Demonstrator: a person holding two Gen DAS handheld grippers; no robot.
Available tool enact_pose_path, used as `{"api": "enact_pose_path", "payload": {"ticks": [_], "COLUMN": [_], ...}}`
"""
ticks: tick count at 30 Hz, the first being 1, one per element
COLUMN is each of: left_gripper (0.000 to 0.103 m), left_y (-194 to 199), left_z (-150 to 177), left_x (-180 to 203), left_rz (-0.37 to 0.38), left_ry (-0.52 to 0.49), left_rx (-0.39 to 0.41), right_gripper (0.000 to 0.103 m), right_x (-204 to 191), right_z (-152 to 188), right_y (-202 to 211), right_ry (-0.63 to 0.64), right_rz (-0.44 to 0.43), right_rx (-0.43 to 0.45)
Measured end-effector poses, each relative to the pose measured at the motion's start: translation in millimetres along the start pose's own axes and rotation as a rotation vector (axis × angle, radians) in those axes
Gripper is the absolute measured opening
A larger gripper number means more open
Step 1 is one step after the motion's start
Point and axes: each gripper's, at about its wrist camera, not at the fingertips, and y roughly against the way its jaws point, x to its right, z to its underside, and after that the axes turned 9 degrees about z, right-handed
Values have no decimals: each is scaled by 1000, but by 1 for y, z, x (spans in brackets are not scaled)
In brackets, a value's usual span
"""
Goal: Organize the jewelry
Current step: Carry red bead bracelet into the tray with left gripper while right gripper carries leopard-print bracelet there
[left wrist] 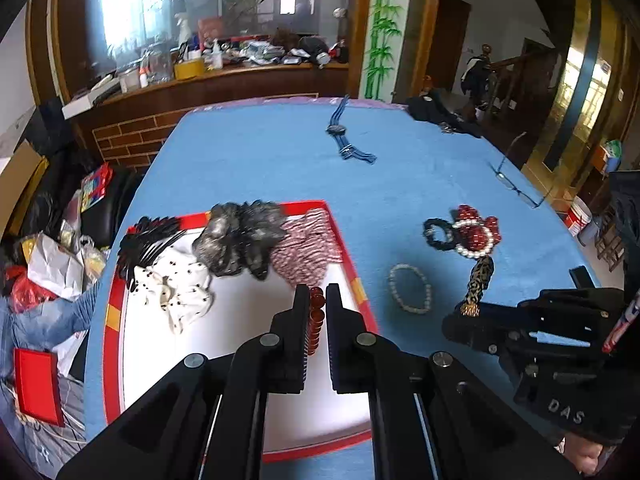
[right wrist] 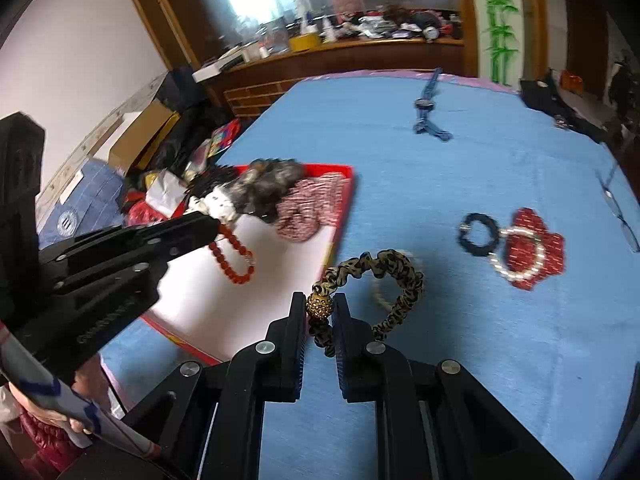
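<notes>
Left wrist view: you are pinching the red bead bracelet [left wrist: 315, 322] in the left gripper [left wrist: 316, 312] above the red-rimmed tray [left wrist: 362, 292] — the right gripper [right wrist: 321, 312] is clamping the leopard scrunchie [right wrist: 384, 280] by its gold ball, which may be slipping out and dropping onto the blue tablecloth [right wrist: 460, 160].

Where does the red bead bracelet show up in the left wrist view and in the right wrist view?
Left wrist: red bead bracelet at lower centre, pinched edge-on in the left gripper, over the tray.
Right wrist: left of centre, the bracelet dangles as a loop.
Shared landmark: red-rimmed tray.
</notes>
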Motion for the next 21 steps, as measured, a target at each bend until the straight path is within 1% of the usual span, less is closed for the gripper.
{"api": "enact_pose_path", "payload": {"ticks": [3, 9, 15, 21], "left_gripper": [7, 7, 7, 7], "left_y": [-8, -23, -38, -49], "left_z": [-2, -7, -6, -5], "left_x": [-15, -44, -67, -82], "left_rz": [-7, -22, -27, -31], "left_ry": [22, 59, 93, 109], "left_rx": [-17, -41, -66, -82], "right_gripper": [14, 15, 15, 15], "right_x": [-14, -33, -44, -56], "right_z": [-6, -13, -19, -27], "right_y": [-13, -40, -63, -84], "right_ry": [8, 20, 22, 35], "right_rz": [-31, -57, -54, -38], "right_rx": [-27, -74, -111, -130]}}
